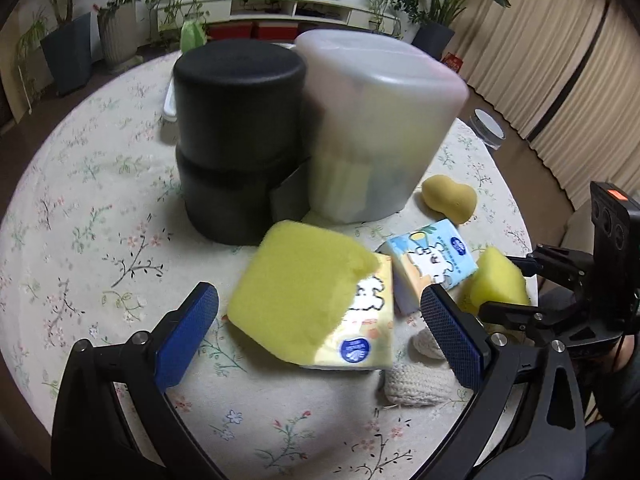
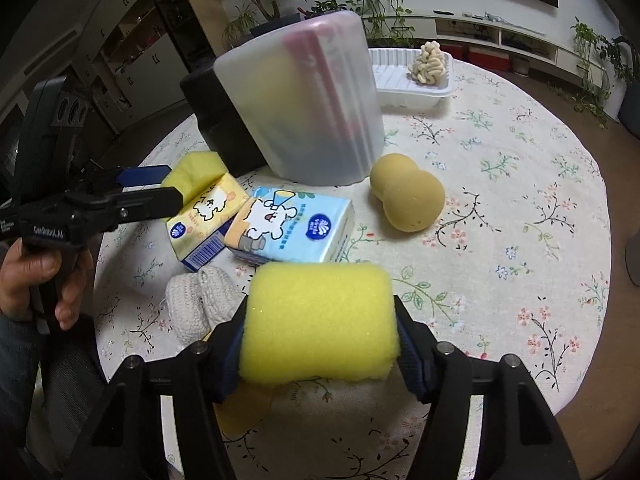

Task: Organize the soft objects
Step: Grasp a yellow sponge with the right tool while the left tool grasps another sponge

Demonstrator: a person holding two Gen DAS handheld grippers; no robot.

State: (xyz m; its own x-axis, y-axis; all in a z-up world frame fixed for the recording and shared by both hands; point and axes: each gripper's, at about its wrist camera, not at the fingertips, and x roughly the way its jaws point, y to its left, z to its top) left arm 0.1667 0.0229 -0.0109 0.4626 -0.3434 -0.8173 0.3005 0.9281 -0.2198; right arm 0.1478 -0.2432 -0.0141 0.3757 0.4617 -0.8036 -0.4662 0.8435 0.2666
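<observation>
The right claw [image 2: 320, 344] is clamped on a yellow sponge block [image 2: 320, 322], squeezing it between both blue pads just above the floral tabletop [image 2: 500, 200]; the block bulges out in front of the fingers. Just beyond it lies a blue tissue pack [image 2: 294, 226], touching a yellow tissue pack [image 2: 204, 216] on its left, and a cream knitted piece [image 2: 196, 304] sits on the cloth near the claw's left finger. The left claw [image 1: 320, 316] stands wide apart, its blue pads [image 1: 188, 332] on either side of a second yellow sponge [image 1: 296, 284] without touching it; that sponge rests on top of the yellow tissue pack and is slightly blurred. Beyond the packs, a tan peanut-shaped sponge [image 2: 406, 196] lies by itself on the tabletop, near the foot of a translucent white container [image 2: 308, 112] that leans at a tilt, with pale shapes dimly visible through its wall. A black cylindrical container [image 1: 236, 140] stands right beside it, touching or nearly so. Farther back, a white ribbed tray [image 2: 400, 76] holds a cream knotted rope ball [image 2: 430, 64]. A small clear jar [image 1: 488, 128] sits near the tabletop's far edge in the left wrist view.
</observation>
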